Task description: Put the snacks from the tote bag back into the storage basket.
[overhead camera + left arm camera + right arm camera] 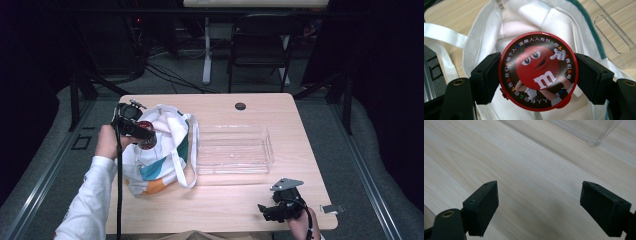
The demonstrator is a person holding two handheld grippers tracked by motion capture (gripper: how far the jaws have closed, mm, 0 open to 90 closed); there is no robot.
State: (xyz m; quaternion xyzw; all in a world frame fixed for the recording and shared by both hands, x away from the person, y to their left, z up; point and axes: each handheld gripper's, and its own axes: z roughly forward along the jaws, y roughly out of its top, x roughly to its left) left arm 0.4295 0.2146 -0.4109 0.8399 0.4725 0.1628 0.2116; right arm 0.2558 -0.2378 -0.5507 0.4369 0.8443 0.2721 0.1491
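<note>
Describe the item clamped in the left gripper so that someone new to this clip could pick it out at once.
Start at the white tote bag on the left half of the wooden table, beside the clear plastic tray. Just above the bag's mouth, the left gripper pinches a round tin by its edges. Its red rim and red cartoon candy character, ringed by Chinese lettering, set it apart.

A round red candy tin (538,70), its lid printed with a red cartoon candy figure ringed by small lettering, is clamped at 3 and 9 o'clock, lid facing up, above the open mouth of a white cloth bag (159,150) with teal and orange patches.
</note>
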